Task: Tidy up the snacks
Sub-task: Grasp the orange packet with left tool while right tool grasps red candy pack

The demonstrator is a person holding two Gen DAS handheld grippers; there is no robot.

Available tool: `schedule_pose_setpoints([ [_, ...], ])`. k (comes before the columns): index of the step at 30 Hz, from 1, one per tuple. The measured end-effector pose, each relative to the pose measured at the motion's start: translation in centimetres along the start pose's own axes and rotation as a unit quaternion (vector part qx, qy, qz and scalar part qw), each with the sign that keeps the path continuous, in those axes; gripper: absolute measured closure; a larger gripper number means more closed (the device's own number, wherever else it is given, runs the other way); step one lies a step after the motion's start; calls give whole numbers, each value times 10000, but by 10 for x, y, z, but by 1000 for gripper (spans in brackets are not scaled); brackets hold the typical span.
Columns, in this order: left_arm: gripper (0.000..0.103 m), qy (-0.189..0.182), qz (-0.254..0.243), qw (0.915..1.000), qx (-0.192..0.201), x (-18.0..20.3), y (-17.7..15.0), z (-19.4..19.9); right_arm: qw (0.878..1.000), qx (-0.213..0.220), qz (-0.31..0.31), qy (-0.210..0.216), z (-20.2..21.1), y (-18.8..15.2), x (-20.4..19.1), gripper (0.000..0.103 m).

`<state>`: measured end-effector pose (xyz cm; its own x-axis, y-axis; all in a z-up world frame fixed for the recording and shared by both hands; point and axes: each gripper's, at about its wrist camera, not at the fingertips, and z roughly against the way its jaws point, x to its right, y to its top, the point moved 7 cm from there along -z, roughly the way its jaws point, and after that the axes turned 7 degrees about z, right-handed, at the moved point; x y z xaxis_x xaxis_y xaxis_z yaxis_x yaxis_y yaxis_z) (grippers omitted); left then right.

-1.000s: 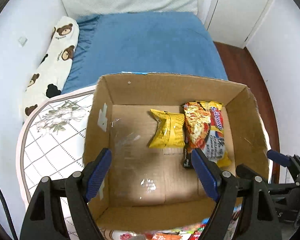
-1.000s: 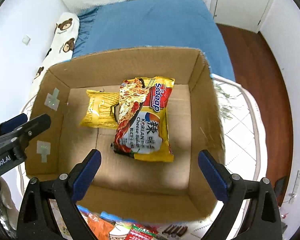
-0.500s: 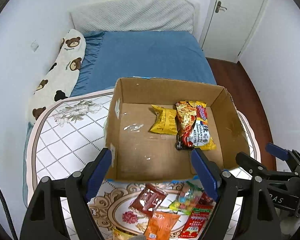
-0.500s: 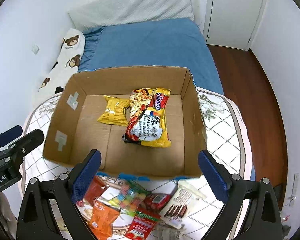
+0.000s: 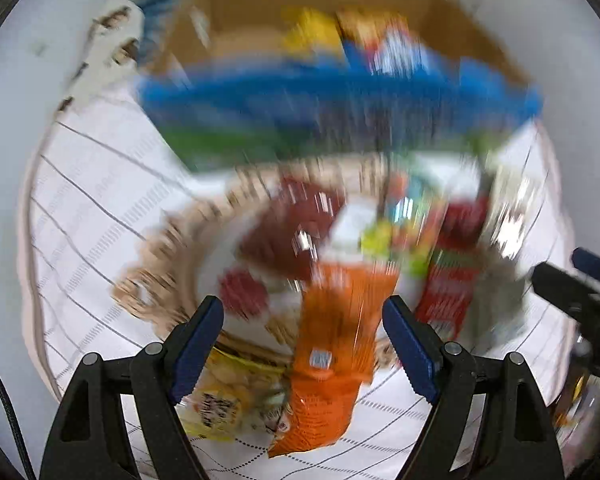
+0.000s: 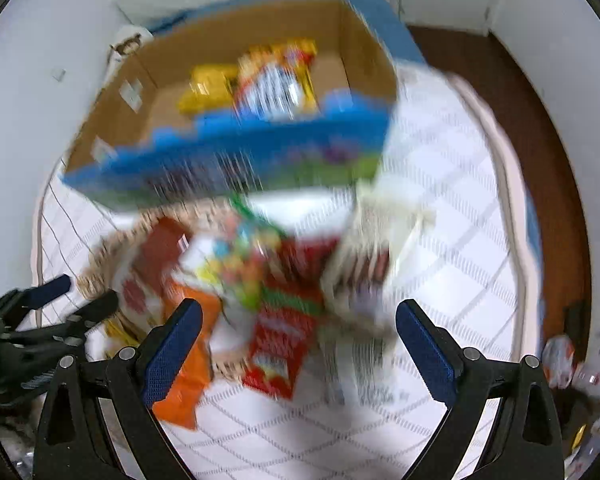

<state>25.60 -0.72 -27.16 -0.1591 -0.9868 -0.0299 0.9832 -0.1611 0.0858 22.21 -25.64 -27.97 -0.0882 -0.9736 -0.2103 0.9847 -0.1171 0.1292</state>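
A loose heap of snack packets (image 5: 380, 248) is seen lying on the counter (image 5: 100, 216), just in front of the cardboard box (image 6: 260, 36); both views are heavily blurred, so little print can be read. An orange packet (image 5: 336, 344) is found at the near edge of the heap, with a yellow packet (image 5: 224, 396) beside it, a dark red packet (image 5: 296, 228) behind it and a red packet (image 6: 280, 344) to one side; a pale packet (image 6: 372, 248) lies at the far side of the heap, nearest the box corner. Inside the box, a yellow bag (image 6: 208, 88) and a noodle packet (image 6: 280, 76) are seen lying side by side on its floor. The counter is covered by a white cloth with a dark grid and a beige ornamental ring. The left hand-held gripper (image 5: 302, 340) is held spread above the orange packet, nothing being pinched; the right hand-held gripper (image 6: 298, 348) is likewise spread wide over the red packet, with nothing pressed between its blue pads (image 6: 424, 348). A blue bed (image 6: 380, 8) is seen behind the box; brown floor (image 6: 500, 92) lies to the right.
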Motion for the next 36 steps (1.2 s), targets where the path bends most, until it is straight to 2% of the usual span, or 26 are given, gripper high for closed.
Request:
schedule_pose_setpoints([
  [1, 22, 62, -151, 9996, -236, 7, -7, -18, 9996, -140, -153, 170, -11, -11, 2, 4],
  [5, 22, 187, -534, 9955, -766, 27, -21, -65, 9974, -332, -485, 416, -40, -31, 7, 24],
  [7, 22, 171, -544, 9940, -933, 32, -22, -82, 9962, -365, -603, 516, -48, -36, 6, 24],
  [8, 28, 173, -448, 9947, -913, 31, -21, -86, 9960, -388, -613, 530, -52, -38, 5, 24],
  [9, 39, 191, -320, 9958, -832, 27, -18, -86, 9959, -415, -596, 537, -55, -40, 3, 24],
  [11, 44, 43, 20, 9971, -760, 16, -15, -83, 9958, -468, -569, 541, -61, -43, -1, 24],
  [15, 45, -32, 774, 9944, -720, -17, -17, -78, 9956, -626, -516, 462, -81, -45, -7, 24],
  [18, 44, -128, 1095, 9907, -798, -32, -20, -83, 9946, -768, -579, 387, -101, -45, -10, 24],
  [21, 42, -142, 1077, 9903, -864, -34, -21, -90, 9947, -865, -533, 173, -118, -45, -14, 24],
  [23, 42, -99, 1061, 9906, -857, -34, -20, -91, 9962, -782, -371, -32, -122, -44, -19, 25],
  [26, 43, -23, 1076, 9908, -821, -27, -19, -92, 9975, -619, -36, -342, -121, -44, -28, 46],
  [30, 45, 6, 1079, 9918, -685, -28, -28, -91, 9978, -530, 195, -354, -116, -51, -38, 54],
  [36, 46, -15, 991, 9937, -530, -15, -49, -71, 9984, -430, 347, -156, -99, -75, -44, 55],
])
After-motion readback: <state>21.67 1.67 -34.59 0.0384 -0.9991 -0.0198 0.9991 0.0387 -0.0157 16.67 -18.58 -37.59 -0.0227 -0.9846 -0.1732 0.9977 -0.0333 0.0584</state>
